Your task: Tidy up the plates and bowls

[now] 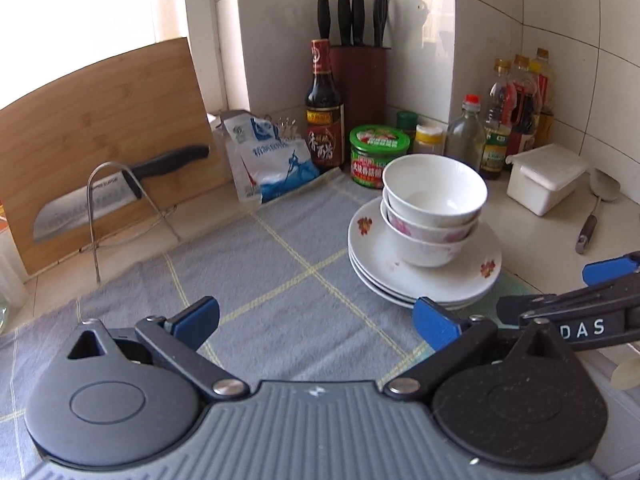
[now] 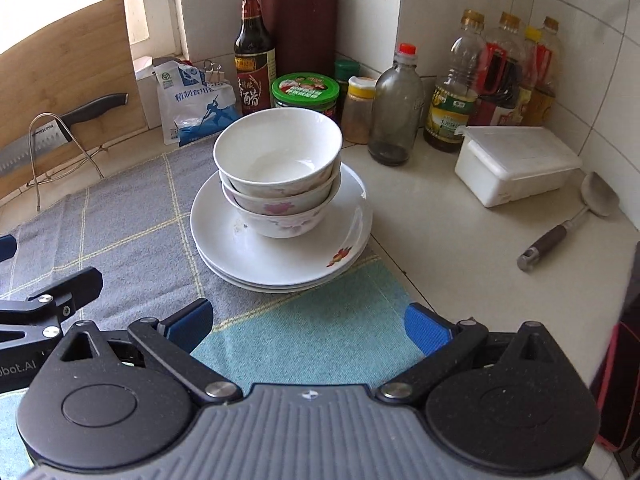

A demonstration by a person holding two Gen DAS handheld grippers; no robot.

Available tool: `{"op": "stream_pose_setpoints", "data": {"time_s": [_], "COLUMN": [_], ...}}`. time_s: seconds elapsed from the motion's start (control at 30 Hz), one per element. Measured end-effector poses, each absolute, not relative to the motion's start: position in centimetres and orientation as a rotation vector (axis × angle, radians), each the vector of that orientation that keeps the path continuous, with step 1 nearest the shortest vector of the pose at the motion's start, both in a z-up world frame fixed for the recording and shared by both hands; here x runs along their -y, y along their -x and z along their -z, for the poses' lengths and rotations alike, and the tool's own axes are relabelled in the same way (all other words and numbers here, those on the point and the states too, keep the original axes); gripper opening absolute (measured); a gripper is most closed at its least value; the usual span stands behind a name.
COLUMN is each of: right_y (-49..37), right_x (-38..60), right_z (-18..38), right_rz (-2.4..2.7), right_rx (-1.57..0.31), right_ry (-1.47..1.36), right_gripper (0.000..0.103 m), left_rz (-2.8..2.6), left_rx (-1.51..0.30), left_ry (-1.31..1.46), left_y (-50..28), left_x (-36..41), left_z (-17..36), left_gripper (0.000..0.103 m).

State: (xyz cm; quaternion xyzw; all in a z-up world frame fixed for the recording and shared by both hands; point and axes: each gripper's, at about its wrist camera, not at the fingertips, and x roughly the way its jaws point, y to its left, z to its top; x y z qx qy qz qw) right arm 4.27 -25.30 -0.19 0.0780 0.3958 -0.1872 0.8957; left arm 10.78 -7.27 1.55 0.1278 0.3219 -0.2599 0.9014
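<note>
Three white bowls [image 1: 434,196] [image 2: 279,160] with pink flower prints are nested upright on a stack of white plates [image 1: 376,256] [image 2: 224,236]. The stack rests on a grey and teal checked cloth [image 1: 248,264] [image 2: 132,236]. My left gripper [image 1: 316,320] is open, low over the cloth, with the plates just beyond its right fingertip. My right gripper [image 2: 308,326] is open too, hovering over the teal part of the cloth, a short way in front of the plates. Neither holds anything. Each gripper shows at the edge of the other's view.
Behind the stack stand a green-lidded jar [image 2: 306,94], a dark vinegar bottle [image 2: 254,56], a salt bag [image 2: 192,104], a knife block [image 2: 300,28] and oil bottles [image 2: 500,76]. A white lidded box [image 2: 516,164] and a ladle [image 2: 568,220] lie right. A cleaver [image 1: 92,204] leans on a cutting board [image 1: 96,136].
</note>
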Motion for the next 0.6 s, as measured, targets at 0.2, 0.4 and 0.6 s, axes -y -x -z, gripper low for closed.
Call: {"op": "stream_pose_setpoints", "data": {"time_s": [0.2,0.4,0.6], "right_y": [-2.8,-2.1,-2.1], "right_x": [24.0,23.5,23.5], "right_z": [-2.0,-3.4,-3.7], "right_rz": [0.413,0.424,0.434], "right_rx": [-0.752,-0.701,-0.684], "right_ry": [-0.140,-0.129,-0.124], "right_gripper": [0.103,0.103,0.103], "left_rz": [0.533,0.521,0.512], "left_rx": [-0.649,-0.641,-0.634], "left_ry": [-0.254,-0.222,-0.221], "left_y": [-9.7,-9.8,-9.8], "left_x": [6.2,5.8,5.8], "left_z": [-3.2,-4.4,-4.6], "left_gripper": [0.102,0.102,0.102]}}
